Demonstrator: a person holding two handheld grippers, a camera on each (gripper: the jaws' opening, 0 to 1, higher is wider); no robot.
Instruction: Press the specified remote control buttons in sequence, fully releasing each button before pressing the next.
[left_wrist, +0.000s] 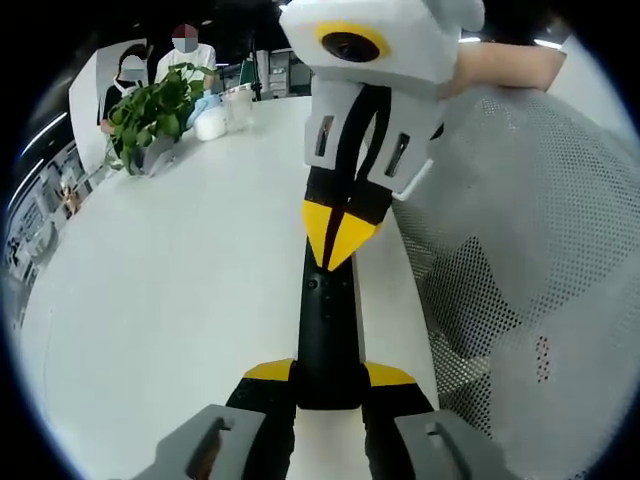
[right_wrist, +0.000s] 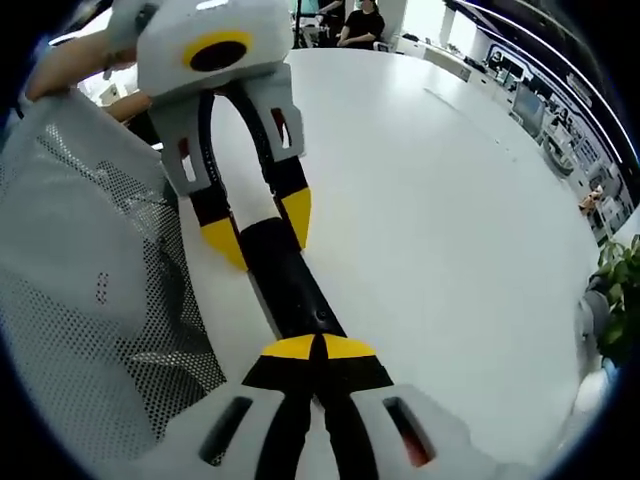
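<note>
A long black remote (left_wrist: 328, 330) lies along a white table (left_wrist: 170, 280). My left gripper (left_wrist: 330, 372) is shut on the remote's near end, one yellow-tipped jaw on each side. My right gripper (left_wrist: 340, 235) comes down from above with its jaws shut, its yellow tips together on the remote's top face near the buttons. In the right gripper view, the right gripper (right_wrist: 318, 348) rests its closed tips on the remote (right_wrist: 290, 285), and the left gripper (right_wrist: 262, 232) clamps the remote's far end.
A white mesh chair back (left_wrist: 530, 280) stands close beside the table edge, also seen as mesh (right_wrist: 90, 270). A potted plant (left_wrist: 150, 115) and white containers (left_wrist: 225, 110) sit at the table's far end, where people (left_wrist: 185, 55) are seated.
</note>
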